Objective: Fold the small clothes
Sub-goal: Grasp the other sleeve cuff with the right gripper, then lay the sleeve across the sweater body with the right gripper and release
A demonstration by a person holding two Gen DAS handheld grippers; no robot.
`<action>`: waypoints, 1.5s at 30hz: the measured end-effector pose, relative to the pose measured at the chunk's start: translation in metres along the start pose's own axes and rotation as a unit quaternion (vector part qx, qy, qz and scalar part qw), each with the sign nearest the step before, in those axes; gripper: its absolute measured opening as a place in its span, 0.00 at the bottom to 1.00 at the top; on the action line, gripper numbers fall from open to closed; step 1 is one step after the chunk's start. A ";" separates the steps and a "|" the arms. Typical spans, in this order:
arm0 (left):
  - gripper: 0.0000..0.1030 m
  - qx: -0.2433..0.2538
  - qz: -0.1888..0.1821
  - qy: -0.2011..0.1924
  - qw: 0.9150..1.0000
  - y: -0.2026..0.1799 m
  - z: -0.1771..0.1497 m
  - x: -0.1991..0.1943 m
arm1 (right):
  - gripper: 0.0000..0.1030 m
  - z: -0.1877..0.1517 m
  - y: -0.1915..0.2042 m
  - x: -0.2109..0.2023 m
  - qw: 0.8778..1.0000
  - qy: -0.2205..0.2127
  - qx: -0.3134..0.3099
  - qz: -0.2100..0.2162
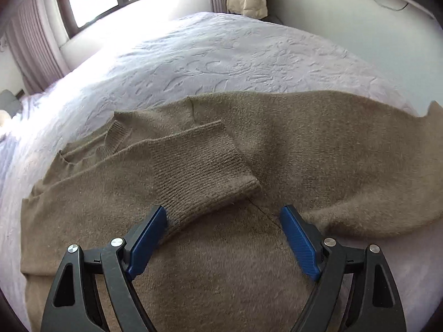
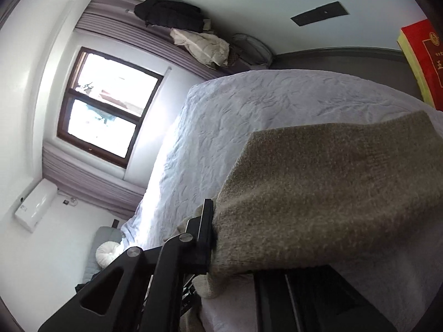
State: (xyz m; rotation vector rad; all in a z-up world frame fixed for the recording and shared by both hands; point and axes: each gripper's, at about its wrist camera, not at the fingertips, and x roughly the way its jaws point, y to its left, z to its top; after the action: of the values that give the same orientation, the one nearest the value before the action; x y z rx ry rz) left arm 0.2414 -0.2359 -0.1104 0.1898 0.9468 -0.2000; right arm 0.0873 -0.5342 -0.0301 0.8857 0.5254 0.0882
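**Brown sweater on a bed, one gripper wide, the other clamped on knit**

A brown knit sweater [image 1: 277,149] lies spread on a white embossed bedspread [image 1: 221,55]. One sleeve is folded across the body, its ribbed cuff [image 1: 202,171] lying on the chest.

The left gripper [image 1: 224,215] hangs over the sweater with its blue pads [image 1: 146,246] wide apart. The cuff's end lies between them, touching the left pad; nothing is gripped.

In the right wrist view, the right gripper [image 2: 211,238] is closed on a fold of the sweater [image 2: 318,193], and the fabric drapes over and hides one finger. A window [image 2: 108,105] and a curtain [image 2: 97,177] stand behind the bed.
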 end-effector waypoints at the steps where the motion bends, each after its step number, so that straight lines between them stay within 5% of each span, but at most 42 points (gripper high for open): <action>1: 0.83 -0.008 -0.017 0.008 1.000 0.008 0.000 -0.004 | 0.08 -0.001 0.007 0.000 1.000 0.000 -0.009 0.000; 8: 0.83 -0.042 -0.039 -0.014 0.998 0.077 -0.029 -0.054 | 0.09 -0.018 0.082 0.025 0.996 0.021 -0.090 0.011; 14: 0.83 -0.090 -0.042 -0.022 0.995 0.154 -0.068 -0.067 | 0.09 -0.087 0.171 0.093 0.972 0.088 -0.215 0.026; 19: 0.83 -0.116 -0.021 0.004 0.993 0.212 -0.099 -0.063 | 0.09 -0.188 0.227 0.181 0.917 0.197 -0.347 0.013; 24: 0.83 -0.129 -0.004 0.060 0.990 0.237 -0.143 -0.078 | 0.15 -0.262 0.205 0.237 0.877 0.314 -0.349 -0.102; 25: 0.83 -0.122 -0.002 0.055 0.991 0.236 -0.148 -0.082 | 0.27 -0.263 0.199 0.241 0.876 0.325 -0.337 -0.112; 29: 0.83 -0.127 0.010 0.038 0.991 0.234 -0.165 -0.082 | 0.64 -0.243 0.204 0.226 0.908 0.300 -0.279 -0.092; 33: 0.83 -0.133 0.019 -0.006 0.991 0.230 -0.179 -0.088 | 0.64 -0.230 0.196 0.199 0.927 0.264 -0.256 -0.075; 38: 0.83 -0.181 -0.003 -0.014 0.983 0.244 -0.193 -0.115 | 0.64 -0.211 0.174 0.167 0.961 0.230 -0.147 -0.045; 41: 0.83 -0.169 0.007 -0.016 0.985 0.247 -0.195 -0.125 | 0.64 -0.202 0.173 0.168 0.969 0.213 -0.120 -0.028; 45: 0.83 -0.167 0.020 -0.015 0.986 0.252 -0.188 -0.127 | 0.63 -0.196 0.162 0.193 0.972 0.213 -0.084 -0.056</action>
State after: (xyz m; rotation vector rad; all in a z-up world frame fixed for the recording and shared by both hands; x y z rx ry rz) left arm 0.0854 0.0650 -0.0949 -0.1033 0.9314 -0.0053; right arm 0.1856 -0.2360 -0.0858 0.6685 0.9548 0.2199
